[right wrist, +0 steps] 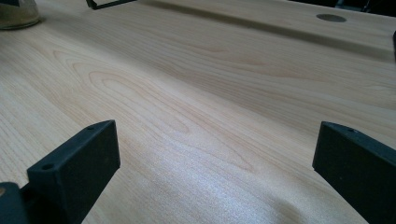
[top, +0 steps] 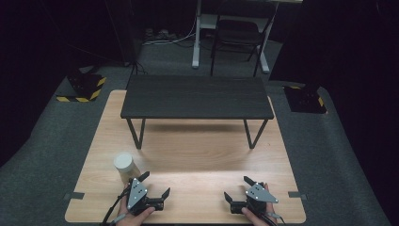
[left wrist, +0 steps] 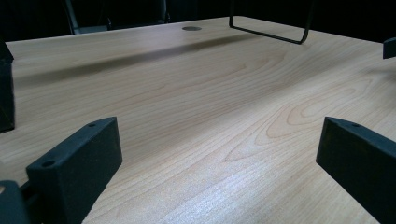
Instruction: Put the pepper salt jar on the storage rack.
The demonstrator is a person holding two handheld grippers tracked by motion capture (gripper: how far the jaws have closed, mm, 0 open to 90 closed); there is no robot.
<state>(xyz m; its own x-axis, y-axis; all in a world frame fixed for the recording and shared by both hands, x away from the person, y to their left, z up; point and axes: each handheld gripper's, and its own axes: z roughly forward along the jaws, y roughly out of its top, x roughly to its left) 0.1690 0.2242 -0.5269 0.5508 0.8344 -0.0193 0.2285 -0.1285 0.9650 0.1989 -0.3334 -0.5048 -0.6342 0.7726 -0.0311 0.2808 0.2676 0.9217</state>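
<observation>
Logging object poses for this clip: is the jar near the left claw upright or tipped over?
Upright. In the high view the jar stands on the wooden table with its white lid facing up, just beside the left claw, untouched.

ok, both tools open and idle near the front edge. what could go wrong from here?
1. The white-lidded jar stands just beyond the left tool; its outer jaw tip is close to the jar, so a careless swing could tip it.
2. The small black shelf stands on thin wire legs; a low forward reach may snag one.
3. The tools, including the right tool, face each other and could collide if brought inward.
</observation>
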